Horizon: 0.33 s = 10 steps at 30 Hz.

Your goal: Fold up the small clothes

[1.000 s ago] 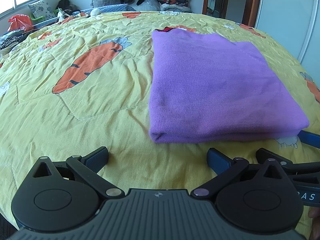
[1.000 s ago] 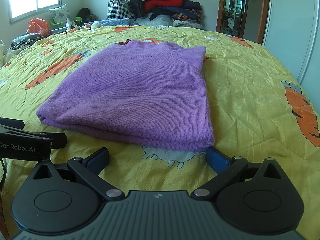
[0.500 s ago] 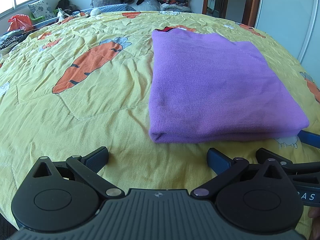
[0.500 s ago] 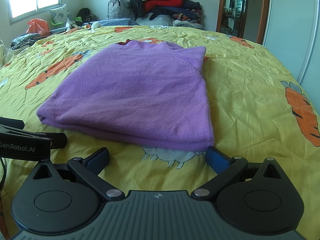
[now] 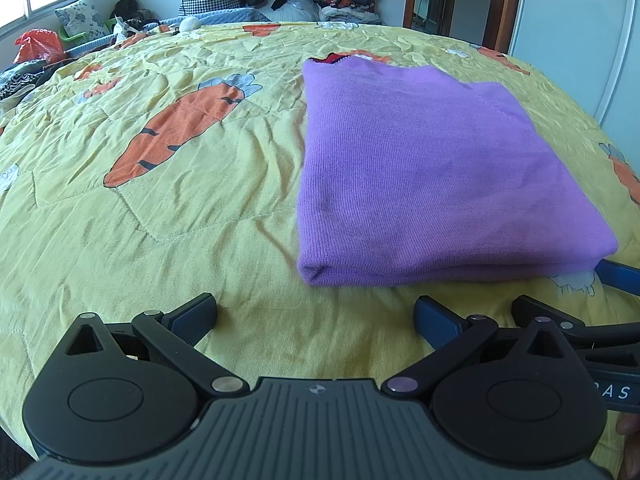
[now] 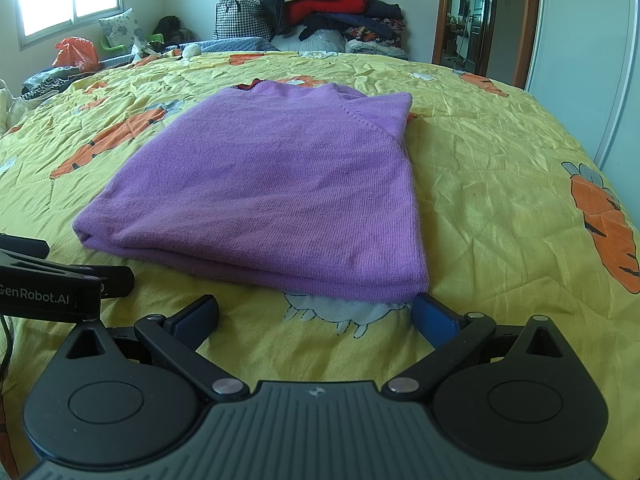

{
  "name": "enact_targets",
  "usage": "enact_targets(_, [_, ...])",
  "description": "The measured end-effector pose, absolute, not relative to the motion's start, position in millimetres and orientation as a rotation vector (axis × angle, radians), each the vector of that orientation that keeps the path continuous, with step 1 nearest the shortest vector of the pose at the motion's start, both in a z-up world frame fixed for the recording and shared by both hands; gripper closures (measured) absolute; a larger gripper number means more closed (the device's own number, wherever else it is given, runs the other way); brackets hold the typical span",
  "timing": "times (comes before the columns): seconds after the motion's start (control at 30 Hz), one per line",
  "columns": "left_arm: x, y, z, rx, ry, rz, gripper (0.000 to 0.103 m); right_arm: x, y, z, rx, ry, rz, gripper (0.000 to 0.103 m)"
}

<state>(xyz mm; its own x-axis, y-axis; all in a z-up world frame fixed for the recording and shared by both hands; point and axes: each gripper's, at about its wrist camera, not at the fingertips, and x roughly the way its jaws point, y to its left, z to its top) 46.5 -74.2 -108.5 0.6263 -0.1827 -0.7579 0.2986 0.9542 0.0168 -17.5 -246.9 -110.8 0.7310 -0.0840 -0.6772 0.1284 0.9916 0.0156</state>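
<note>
A purple knit sweater [image 5: 432, 168] lies folded into a flat rectangle on the yellow carrot-print bedspread [image 5: 180, 208]; it also shows in the right wrist view [image 6: 276, 196]. My left gripper [image 5: 316, 316] is open and empty, just short of the sweater's near-left corner. My right gripper [image 6: 316, 314] is open and empty at the sweater's near-right corner, its right fingertip [image 6: 430, 312] close to the hem. Each gripper shows in the other's view: the right one [image 5: 580, 328] and the left one [image 6: 60, 284].
A pile of clothes and bags [image 6: 320, 12] stands beyond the bed's far edge. A pillow [image 6: 118, 30] and an orange bag [image 6: 76, 52] lie at the far left by the window. A doorway [image 6: 472, 16] and a white wardrobe [image 6: 584, 40] are on the right.
</note>
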Motion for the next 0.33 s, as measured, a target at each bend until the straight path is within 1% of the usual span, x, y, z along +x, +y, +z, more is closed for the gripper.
enact_targets(0.33, [47.3,-75.2,-107.5,0.144,0.853,-0.271,0.000,-17.5,-246.8,-110.9,0.063,0.742,-0.117,0.000])
